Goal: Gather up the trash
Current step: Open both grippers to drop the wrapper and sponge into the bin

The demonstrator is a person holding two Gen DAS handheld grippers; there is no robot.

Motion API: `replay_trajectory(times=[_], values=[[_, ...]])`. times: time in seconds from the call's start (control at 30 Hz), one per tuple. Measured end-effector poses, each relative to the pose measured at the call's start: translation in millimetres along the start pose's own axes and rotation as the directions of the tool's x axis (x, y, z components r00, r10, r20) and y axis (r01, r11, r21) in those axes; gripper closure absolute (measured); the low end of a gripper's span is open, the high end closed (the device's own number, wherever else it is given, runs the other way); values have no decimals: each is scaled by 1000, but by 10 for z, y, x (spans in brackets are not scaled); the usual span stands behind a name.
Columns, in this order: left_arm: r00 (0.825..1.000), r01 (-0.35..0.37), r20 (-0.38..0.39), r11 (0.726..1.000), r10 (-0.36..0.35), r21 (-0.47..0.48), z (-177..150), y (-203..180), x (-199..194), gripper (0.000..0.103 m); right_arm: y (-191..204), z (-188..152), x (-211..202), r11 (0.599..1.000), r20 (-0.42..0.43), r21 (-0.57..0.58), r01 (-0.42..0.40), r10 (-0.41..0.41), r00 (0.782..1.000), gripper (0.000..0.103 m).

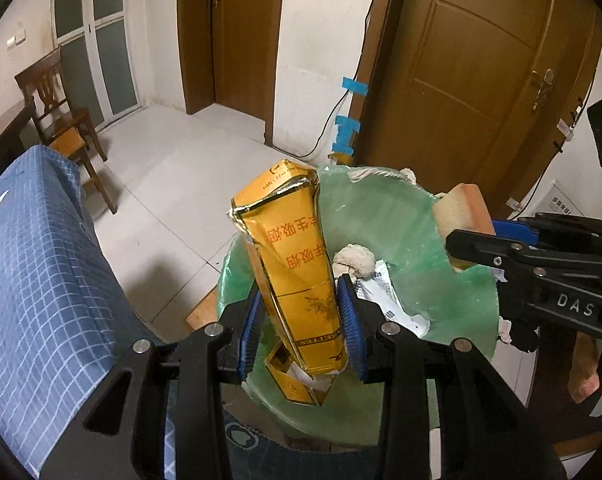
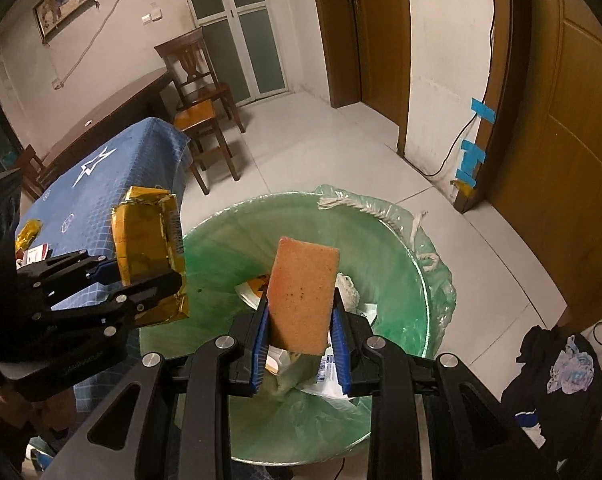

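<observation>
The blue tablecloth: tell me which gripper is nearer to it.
Left. The left gripper, holding the yellow pack, is beside the blue tablecloth; the right gripper, holding the sponge, is over the bin.

We see a glossy, foil-like gold carton (image 1: 297, 264) between ribbed blue pads (image 1: 347, 312), and a rough, porous orange sponge (image 2: 303, 292). The bin liner (image 2: 229, 248) is thin, translucent green plastic. The table cloth (image 1: 41, 280) looks matt woven; the chair (image 2: 197, 80) and doors are polished wood.
</observation>
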State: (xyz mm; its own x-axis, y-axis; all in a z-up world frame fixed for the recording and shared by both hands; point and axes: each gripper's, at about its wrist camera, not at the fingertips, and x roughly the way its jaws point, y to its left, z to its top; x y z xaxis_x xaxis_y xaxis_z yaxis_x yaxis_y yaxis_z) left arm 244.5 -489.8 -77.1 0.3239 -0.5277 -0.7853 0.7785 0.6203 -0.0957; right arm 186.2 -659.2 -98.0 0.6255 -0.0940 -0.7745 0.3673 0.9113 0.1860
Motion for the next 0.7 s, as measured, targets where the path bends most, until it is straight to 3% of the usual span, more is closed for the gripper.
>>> replay_trajectory(times=[0.53, 0.63, 0.7], values=[[1000, -12, 12, 1000, 12, 0, 76, -84, 11, 65, 21, -83, 25, 1000, 10, 11, -1, 1, 1000, 75], [1000, -26, 17, 1000, 26, 6, 80, -108, -5, 53, 7, -91, 18, 1000, 21, 17, 4, -4, 1000, 70], [999, -36, 28, 999, 36, 3, 88, -107, -32, 34, -22, -99, 4, 1000, 29, 29, 2, -3, 1000, 55]])
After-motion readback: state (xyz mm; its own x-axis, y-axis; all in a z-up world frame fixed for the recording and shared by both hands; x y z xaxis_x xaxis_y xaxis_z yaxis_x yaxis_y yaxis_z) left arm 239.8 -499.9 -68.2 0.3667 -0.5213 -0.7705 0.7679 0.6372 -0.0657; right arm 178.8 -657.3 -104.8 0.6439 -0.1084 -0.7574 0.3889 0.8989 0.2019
